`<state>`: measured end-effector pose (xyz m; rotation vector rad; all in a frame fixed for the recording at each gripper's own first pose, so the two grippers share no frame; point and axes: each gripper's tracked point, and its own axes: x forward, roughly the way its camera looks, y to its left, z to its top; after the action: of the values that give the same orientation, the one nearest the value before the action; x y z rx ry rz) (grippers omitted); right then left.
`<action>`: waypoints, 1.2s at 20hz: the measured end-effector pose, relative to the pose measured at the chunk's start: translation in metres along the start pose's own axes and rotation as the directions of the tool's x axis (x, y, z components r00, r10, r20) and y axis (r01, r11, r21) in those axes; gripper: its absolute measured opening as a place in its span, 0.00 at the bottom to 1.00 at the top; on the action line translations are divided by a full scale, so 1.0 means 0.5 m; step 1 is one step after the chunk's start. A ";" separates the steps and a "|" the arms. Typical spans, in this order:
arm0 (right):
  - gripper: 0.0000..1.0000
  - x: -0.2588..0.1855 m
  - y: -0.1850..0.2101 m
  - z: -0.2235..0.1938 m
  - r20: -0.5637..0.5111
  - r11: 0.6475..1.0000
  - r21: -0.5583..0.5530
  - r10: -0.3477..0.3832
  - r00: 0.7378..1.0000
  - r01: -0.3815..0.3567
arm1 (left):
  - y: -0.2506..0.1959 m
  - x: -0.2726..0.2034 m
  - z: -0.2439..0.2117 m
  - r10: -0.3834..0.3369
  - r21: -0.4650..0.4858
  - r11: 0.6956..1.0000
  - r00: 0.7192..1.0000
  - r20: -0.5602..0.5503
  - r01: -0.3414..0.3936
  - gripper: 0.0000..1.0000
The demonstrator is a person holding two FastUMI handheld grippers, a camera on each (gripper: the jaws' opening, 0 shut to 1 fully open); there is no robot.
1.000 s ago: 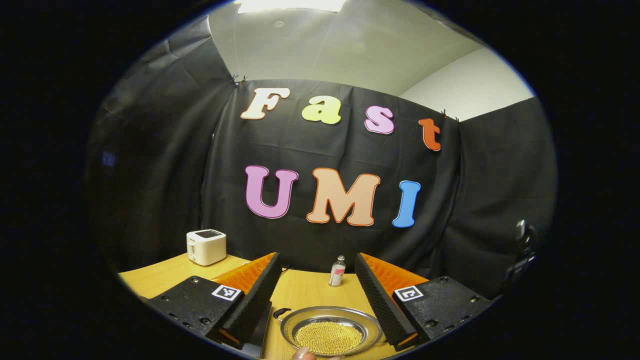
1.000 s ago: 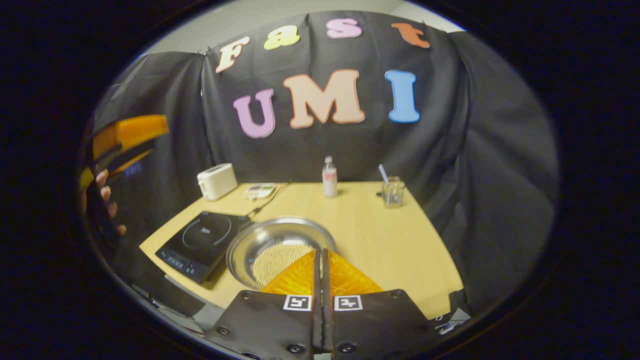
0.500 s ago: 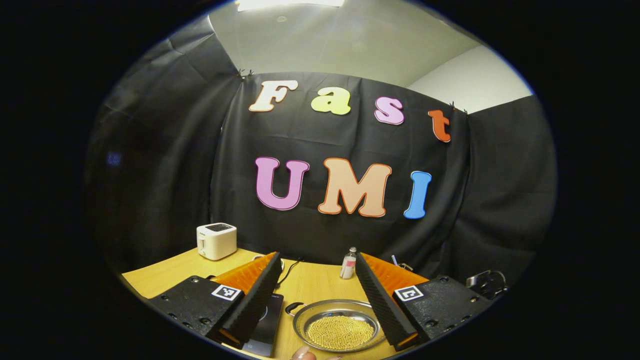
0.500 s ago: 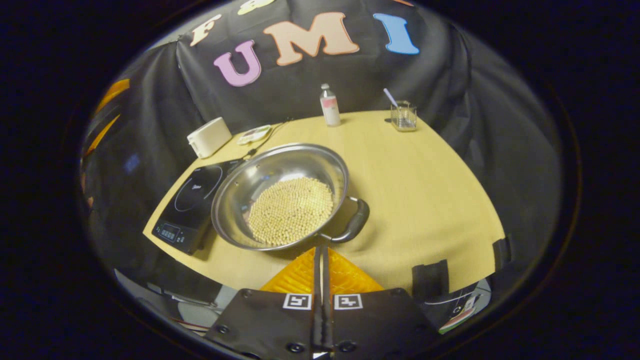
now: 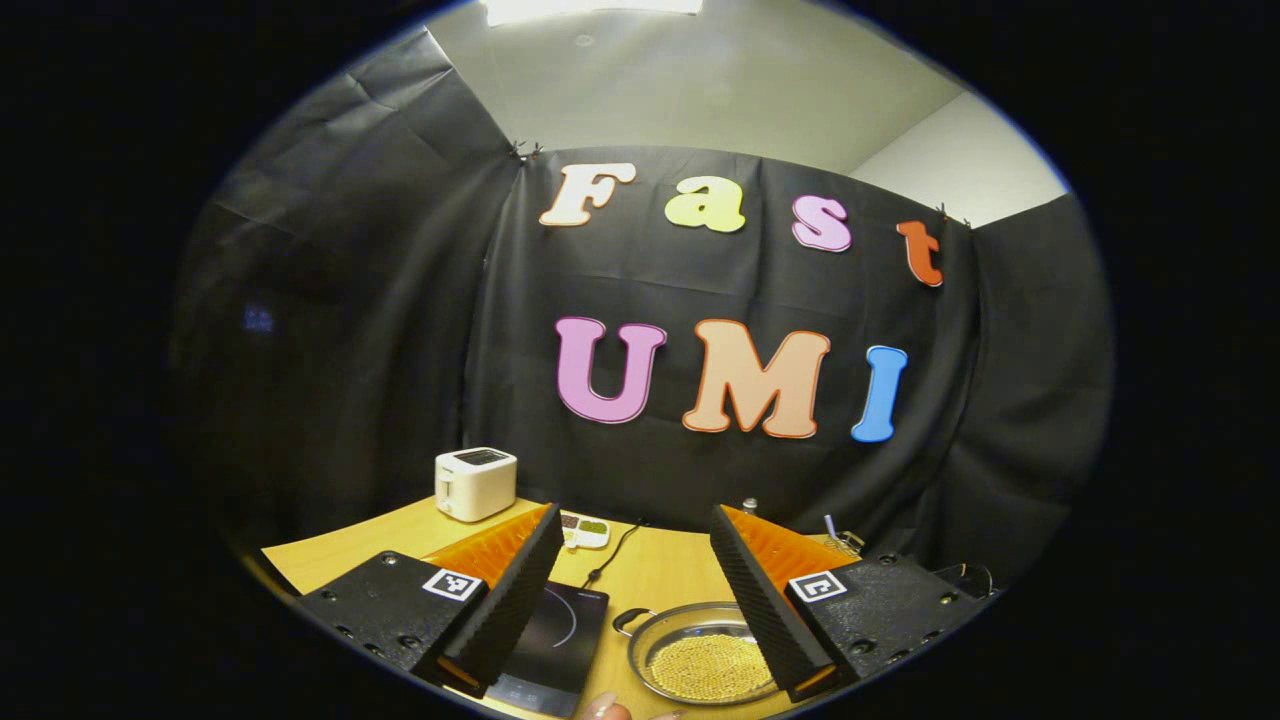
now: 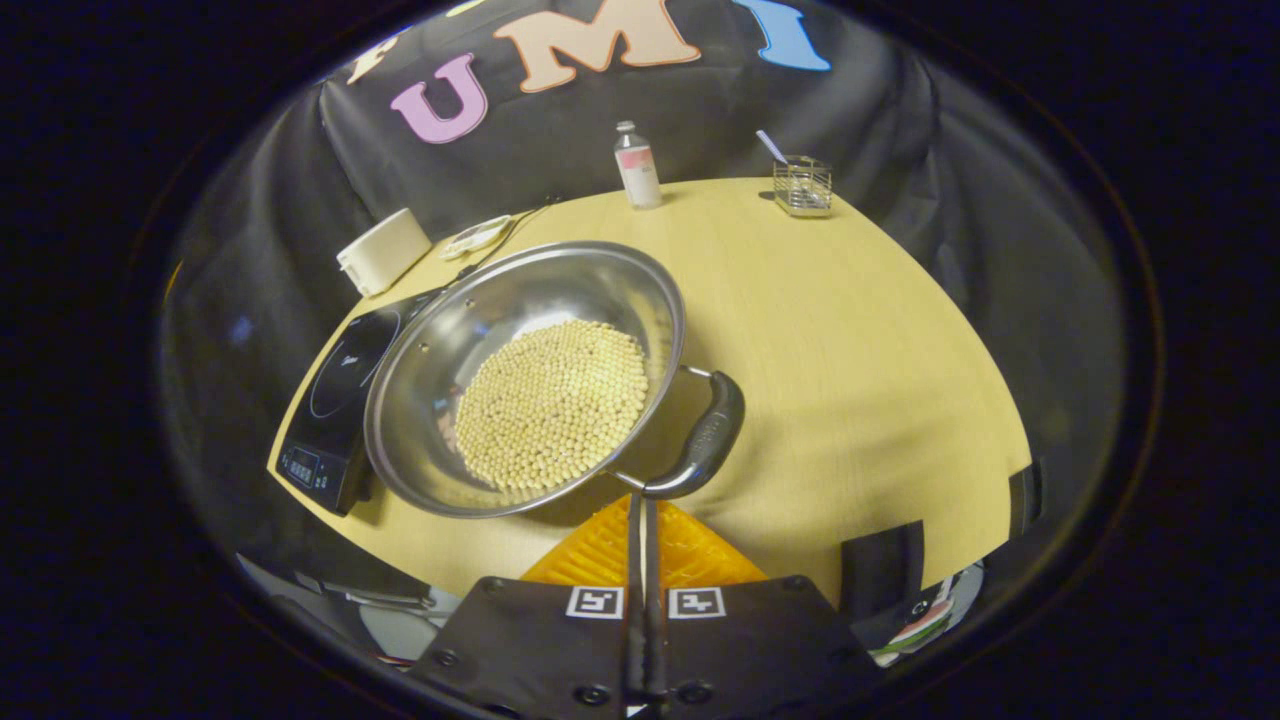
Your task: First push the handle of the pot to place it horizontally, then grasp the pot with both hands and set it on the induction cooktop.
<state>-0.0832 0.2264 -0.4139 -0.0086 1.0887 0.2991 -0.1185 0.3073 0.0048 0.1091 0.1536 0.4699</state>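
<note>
Since a moment ago the right gripper (image 6: 640,505) has dropped closer behind the pot (image 6: 520,375), fingers pressed together on nothing, tips just short of the near handle (image 6: 700,450). Leftmost sits the cooktop (image 6: 335,400), touching or just beside the pot. The left gripper (image 5: 632,560) hangs wide open and empty, high above the table (image 6: 850,330). Push that handle sideways with the closed tips, low and slow, so the beads stay put.

Dim booth lit by a ceiling lamp (image 5: 590,8); fisheye bends edges, glare streaks the pot (image 6: 520,300) wall.
</note>
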 end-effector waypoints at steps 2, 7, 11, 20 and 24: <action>0.00 0.004 -0.008 0.007 -0.001 1.000 0.012 -0.006 1.000 0.006 | 0.019 -0.001 0.000 0.028 0.008 1.000 1.000 0.002 -0.028 0.96; 0.02 0.024 -0.030 0.019 -0.003 1.000 -0.002 -0.023 1.000 0.023 | 0.029 0.005 -0.005 0.052 0.012 0.999 0.999 -0.002 -0.052 0.96; 0.02 0.045 -0.059 0.043 -0.002 0.999 -0.001 -0.043 0.999 0.043 | 0.028 0.005 -0.002 0.052 0.024 0.998 0.999 -0.005 -0.052 0.92; 0.02 0.098 -0.108 0.109 0.009 0.996 -0.051 -0.077 0.997 0.077 | 0.074 -0.007 -0.004 0.122 0.037 0.992 0.992 -0.009 -0.122 0.92; 0.02 0.123 -0.122 0.125 0.002 0.993 -0.081 -0.089 0.996 0.089 | 0.083 -0.013 -0.002 0.139 0.043 0.989 0.990 -0.009 -0.138 0.92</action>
<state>0.0124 0.1919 -0.4467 -0.1299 1.0742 0.2627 -0.1425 0.3410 0.0105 0.1591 0.1685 0.6060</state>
